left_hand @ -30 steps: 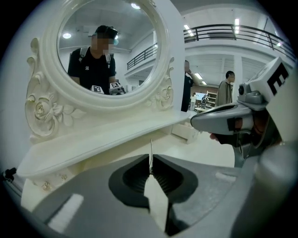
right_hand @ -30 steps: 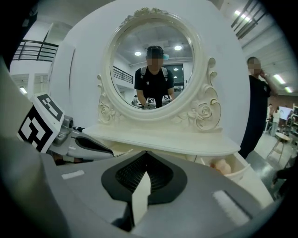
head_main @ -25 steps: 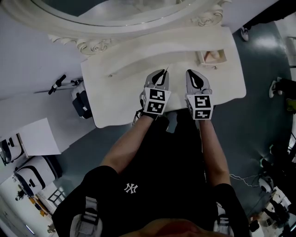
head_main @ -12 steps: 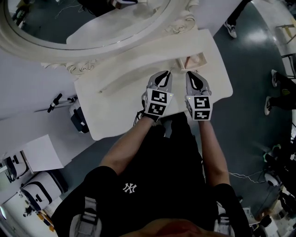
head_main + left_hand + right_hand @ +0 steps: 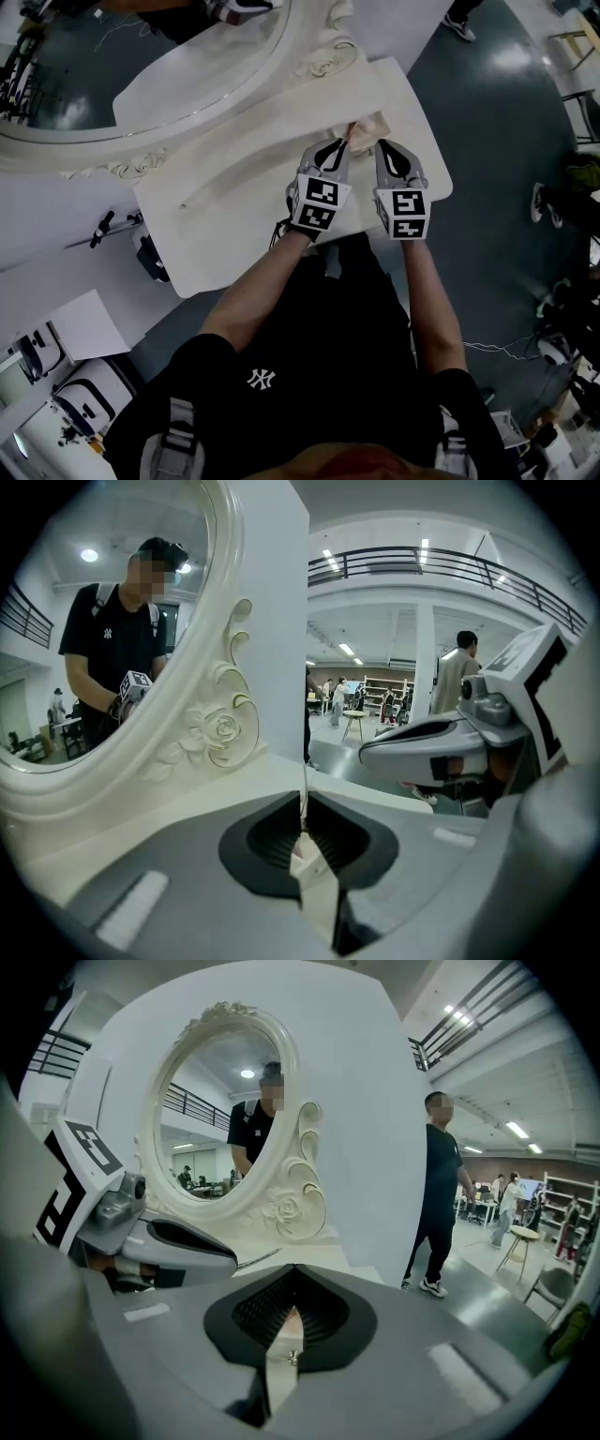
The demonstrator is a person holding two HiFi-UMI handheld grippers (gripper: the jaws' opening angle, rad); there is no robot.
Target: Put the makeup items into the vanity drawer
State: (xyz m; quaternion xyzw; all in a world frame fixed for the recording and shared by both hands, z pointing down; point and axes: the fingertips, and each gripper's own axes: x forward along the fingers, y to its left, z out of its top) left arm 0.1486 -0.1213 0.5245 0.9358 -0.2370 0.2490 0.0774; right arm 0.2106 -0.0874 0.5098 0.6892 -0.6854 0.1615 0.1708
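My left gripper [image 5: 336, 148] is shut on a thin makeup stick [image 5: 348, 135] that pokes out past its tips; in the left gripper view the stick [image 5: 302, 797] rises as a fine line from the closed jaws of the left gripper [image 5: 302, 834]. My right gripper [image 5: 386, 148] is beside it, shut, with nothing seen held; its jaws meet in the right gripper view [image 5: 291, 1314]. Both tips are at the near edge of the small open drawer [image 5: 374, 123] with a pinkish inside, on the right end of the white vanity top [image 5: 234, 197].
An oval mirror in an ornate white frame [image 5: 202, 89] stands behind the vanity top. The top's right edge [image 5: 439, 183] drops to dark floor. A person [image 5: 441, 1194] stands beyond the vanity. Bags and gear [image 5: 150, 253] lie on the floor at left.
Both grippers have travelled together across the vanity top toward its right end. The open drawer, which lay off to the right of the tips, now sits directly at them.
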